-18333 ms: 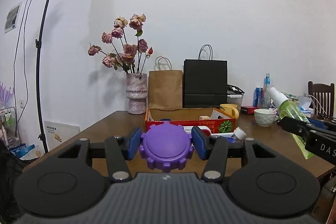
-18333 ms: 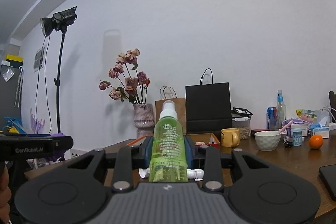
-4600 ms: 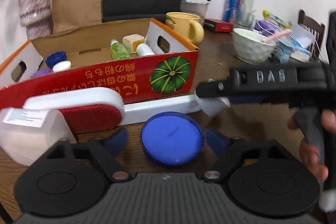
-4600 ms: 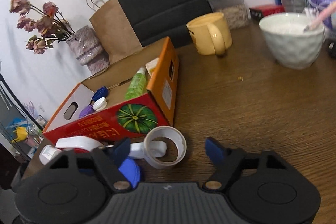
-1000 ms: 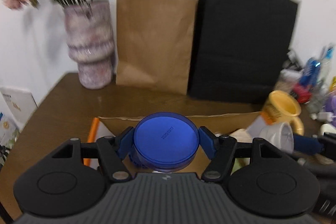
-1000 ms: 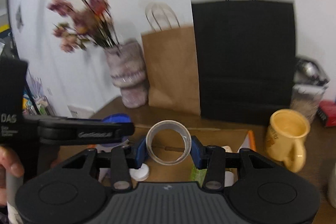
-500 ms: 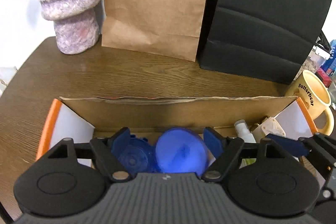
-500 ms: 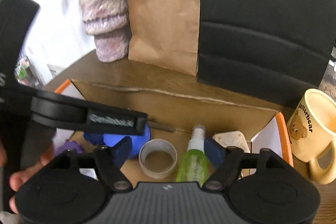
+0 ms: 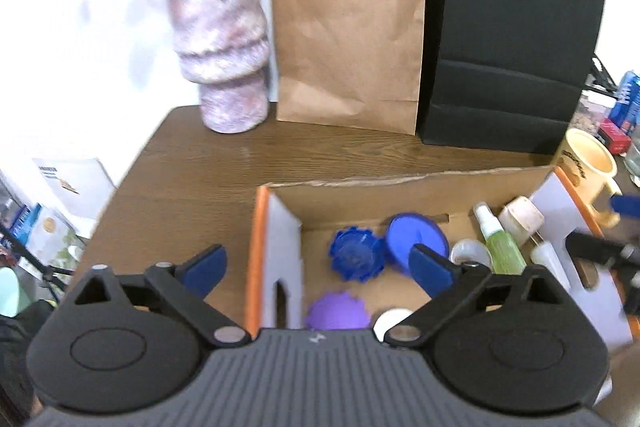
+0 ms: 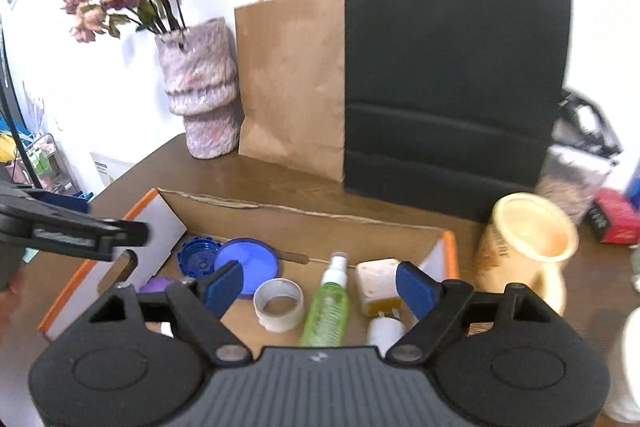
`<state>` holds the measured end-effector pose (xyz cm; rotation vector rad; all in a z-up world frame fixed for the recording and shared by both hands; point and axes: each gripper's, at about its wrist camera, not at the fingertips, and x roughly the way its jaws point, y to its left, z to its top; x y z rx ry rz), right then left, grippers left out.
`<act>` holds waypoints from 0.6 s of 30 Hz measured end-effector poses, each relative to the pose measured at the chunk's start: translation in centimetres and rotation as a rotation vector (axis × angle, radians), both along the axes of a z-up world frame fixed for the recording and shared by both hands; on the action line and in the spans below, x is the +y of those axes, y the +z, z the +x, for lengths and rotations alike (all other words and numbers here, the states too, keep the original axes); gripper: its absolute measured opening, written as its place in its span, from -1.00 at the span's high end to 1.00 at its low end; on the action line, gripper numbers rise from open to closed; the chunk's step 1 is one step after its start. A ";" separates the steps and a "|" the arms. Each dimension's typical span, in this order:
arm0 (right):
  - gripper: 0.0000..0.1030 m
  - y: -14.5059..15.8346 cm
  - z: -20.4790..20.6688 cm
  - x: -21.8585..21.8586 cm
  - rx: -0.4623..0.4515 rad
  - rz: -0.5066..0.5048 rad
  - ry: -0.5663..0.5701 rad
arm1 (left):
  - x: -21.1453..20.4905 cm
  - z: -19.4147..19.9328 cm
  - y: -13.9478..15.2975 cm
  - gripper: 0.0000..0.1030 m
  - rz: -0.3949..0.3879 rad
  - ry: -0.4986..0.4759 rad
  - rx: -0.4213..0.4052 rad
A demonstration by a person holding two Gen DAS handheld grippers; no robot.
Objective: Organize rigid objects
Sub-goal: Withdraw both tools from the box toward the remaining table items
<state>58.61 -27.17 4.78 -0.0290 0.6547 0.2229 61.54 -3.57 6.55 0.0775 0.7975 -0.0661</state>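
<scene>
Jaws have just been opening on both grippers, nothing between them: left gripper (image 9: 316, 261) and right gripper (image 10: 320, 281) hover spread over the cardboard box (image 10: 308, 223), where blue lid (image 10: 248, 259) and tape roll (image 10: 280, 303) lie dropped among sorted items.

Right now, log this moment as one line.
left claw: open, just opened, empty | right claw: open, just opened, empty | blue lid, tape: in box
</scene>
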 end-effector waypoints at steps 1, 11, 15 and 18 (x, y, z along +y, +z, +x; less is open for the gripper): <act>-0.75 0.7 -1.1 -0.2 -0.010 -0.027 0.002 | 0.4 -1.2 0.4 -1.00 0.001 -0.001 -0.005; -0.79 3.2 -10.6 -1.0 -0.189 -0.048 -0.017 | 3.1 -11.1 2.6 -1.00 -0.036 0.013 -0.067; -0.79 2.6 -13.9 -1.3 -0.268 -0.030 -0.038 | 2.9 -15.1 3.1 -1.00 -0.022 0.000 -0.212; -0.79 1.9 -16.6 -1.2 -0.324 -0.022 -0.034 | 2.1 -18.2 3.0 -1.00 0.018 -0.019 -0.292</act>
